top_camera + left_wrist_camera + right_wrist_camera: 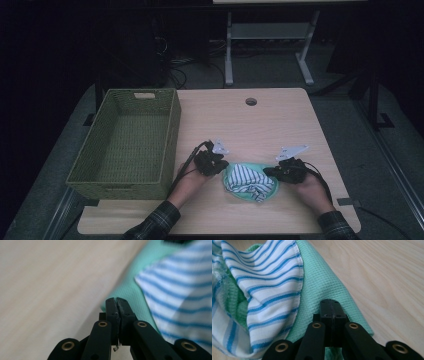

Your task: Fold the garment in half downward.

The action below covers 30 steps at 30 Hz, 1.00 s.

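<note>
Both hand-held grippers, left and right, are clenched on the green cloth's edges, striped cloth bundled inside, the woven basket waiting unfilled.

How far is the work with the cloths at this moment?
Done: the striped cloth lies on the green cloth. In hand: the left tongs and right tongs are shut on opposite edges of the green cloth. Left, probably: carrying the bundle to the green basket, where no cloth shows.
</note>
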{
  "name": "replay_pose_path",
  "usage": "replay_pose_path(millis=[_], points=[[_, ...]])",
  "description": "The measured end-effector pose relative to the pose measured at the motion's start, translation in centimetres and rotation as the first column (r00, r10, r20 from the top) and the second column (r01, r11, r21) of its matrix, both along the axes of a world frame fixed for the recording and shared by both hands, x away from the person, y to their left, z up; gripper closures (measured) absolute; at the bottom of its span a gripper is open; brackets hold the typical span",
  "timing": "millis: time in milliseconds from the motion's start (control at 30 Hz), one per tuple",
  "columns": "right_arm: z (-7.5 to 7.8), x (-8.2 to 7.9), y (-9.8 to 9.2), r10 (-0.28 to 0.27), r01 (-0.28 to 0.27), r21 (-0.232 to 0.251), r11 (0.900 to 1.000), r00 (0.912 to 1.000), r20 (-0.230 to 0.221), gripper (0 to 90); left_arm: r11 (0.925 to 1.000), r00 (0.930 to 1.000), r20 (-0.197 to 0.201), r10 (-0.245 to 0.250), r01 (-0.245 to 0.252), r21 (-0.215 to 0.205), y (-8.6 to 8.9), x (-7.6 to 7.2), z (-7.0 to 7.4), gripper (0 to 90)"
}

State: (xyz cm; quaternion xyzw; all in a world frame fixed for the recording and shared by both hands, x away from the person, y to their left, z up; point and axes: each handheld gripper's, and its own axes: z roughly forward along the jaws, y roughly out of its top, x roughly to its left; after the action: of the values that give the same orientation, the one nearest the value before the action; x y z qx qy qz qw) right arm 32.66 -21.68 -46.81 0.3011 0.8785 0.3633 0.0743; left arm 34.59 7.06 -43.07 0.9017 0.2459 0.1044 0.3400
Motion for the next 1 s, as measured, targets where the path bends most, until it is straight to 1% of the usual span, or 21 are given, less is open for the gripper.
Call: replay_pose_path(millis=[33,100,133,200,233,300,400,433,467,533,567,600,633,667,700,733,833,867,900,967,1000], points=[[0.0,0.0,0.1,0.002,-0.002,-0.003,1.000,1.0000,0.003,90.0,0.9996,1.0000,0.003,0.000,0.000,-0.028,0.1,0.1,0.4,88.0],[0.0,0.0,0.2,-0.002,0.002,-0.002,1.000,1.0000,0.004,90.0,0.9980,0.9999,-0.008,-0.006,0.006,-0.063,-0.1,0.2,0.9,88.0],[0.0,0.0,0.2,-0.007,0.007,-0.003,1.000,1.0000,0.004,90.0,0.9972,0.9997,-0.017,-0.016,0.015,-0.073,-0.4,0.3,0.8,88.0],[0.0,0.0,0.3,-0.008,0.008,-0.006,1.000,0.9999,0.007,90.0,0.9955,0.9985,-0.039,-0.037,0.033,-0.089,-1.3,0.2,0.2,88.0],[0.0,0.0,0.3,-0.009,0.009,-0.004,1.000,0.9999,0.007,90.0,0.9957,0.9979,-0.044,-0.047,0.043,-0.082,-1.9,0.1,-0.2,88.0],[0.0,0.0,0.3,-0.010,0.011,-0.007,1.000,0.9999,0.009,90.0,0.9975,0.9982,-0.029,-0.053,0.051,-0.048,-2.6,0.0,-0.7,88.1],[0.0,0.0,0.2,-0.012,0.012,-0.005,1.000,0.9999,0.006,90.0,0.9985,0.9981,-0.037,-0.049,0.048,-0.026,-2.9,0.4,-1.4,89.1],[0.0,0.0,0.1,-0.013,0.013,-0.006,1.000,0.9999,0.003,90.0,0.9987,0.9979,-0.039,-0.051,0.051,0.003,-2.9,0.4,-1.8,89.4],[0.0,0.0,0.1,-0.018,0.018,-0.002,1.000,0.9998,-0.003,90.0,0.9986,0.9981,-0.037,-0.050,0.051,0.018,-3.0,0.5,-2.2,89.5],[-0.1,0.0,-0.1,-0.018,0.018,-0.003,1.000,0.9998,0.000,90.0,0.9990,0.9978,-0.048,-0.046,0.045,-0.007,-2.8,0.6,-2.6,89.6],[0.0,0.0,-0.1,-0.024,0.024,-0.003,1.000,0.9997,-0.005,90.0,0.9989,0.9979,-0.046,-0.047,0.047,-0.001,-2.8,0.6,-2.6,89.6],[0.0,0.0,-0.2,-0.024,0.024,-0.006,1.000,0.9997,-0.001,90.0,0.9988,0.9986,-0.032,-0.042,0.043,0.025,-2.8,0.6,-2.5,89.6],[-0.1,-0.1,-0.2,-0.025,0.025,-0.005,1.000,0.9997,0.002,90.0,0.9960,0.9989,-0.018,-0.044,0.045,0.077,-2.7,0.6,-2.7,89.6],[0.0,-0.1,-0.3,-0.027,0.027,-0.010,1.000,0.9996,0.003,90.0,0.9972,0.9988,-0.015,-0.047,0.047,0.058,-2.5,0.6,-2.8,89.7],[0.0,-0.1,-0.4,-0.034,0.034,-0.014,0.999,0.9994,0.002,90.0,0.9982,0.9986,-0.031,-0.042,0.043,0.041,-2.3,0.8,-2.9,89.7],[0.0,-0.1,-0.5,-0.036,0.036,-0.021,0.999,0.9993,0.009,90.0,0.9981,0.9983,-0.036,-0.046,0.047,0.039,-2.2,0.8,-2.9,89.7],[0.0,-0.1,-0.8,-0.047,0.048,-0.024,0.999,0.9989,0.006,90.0,0.9974,0.9985,-0.021,-0.051,0.052,0.050,-2.4,0.9,-2.9,89.7],[0.1,-0.2,-0.9,-0.051,0.051,-0.029,0.998,0.9987,0.008,90.0,0.9971,0.9985,-0.009,-0.053,0.054,0.053,-2.4,0.9,-2.9,89.7],[0.1,-0.1,-0.9,-0.053,0.054,-0.031,0.998,0.9985,0.011,90.0,0.9967,0.9986,0.004,-0.053,0.053,0.061,-2.5,1.1,-2.9,89.7],[0.1,-0.2,-0.9,-0.056,0.056,-0.031,0.998,0.9984,0.010,90.0,0.9967,0.9990,0.027,-0.035,0.033,0.074,-2.5,1.6,-2.9,89.7],[0.1,-0.2,-0.9,-0.058,0.058,-0.032,0.998,0.9983,0.011,90.0,0.9973,0.9991,0.023,-0.035,0.033,0.066,-2.4,2.0,-3.0,89.7]])
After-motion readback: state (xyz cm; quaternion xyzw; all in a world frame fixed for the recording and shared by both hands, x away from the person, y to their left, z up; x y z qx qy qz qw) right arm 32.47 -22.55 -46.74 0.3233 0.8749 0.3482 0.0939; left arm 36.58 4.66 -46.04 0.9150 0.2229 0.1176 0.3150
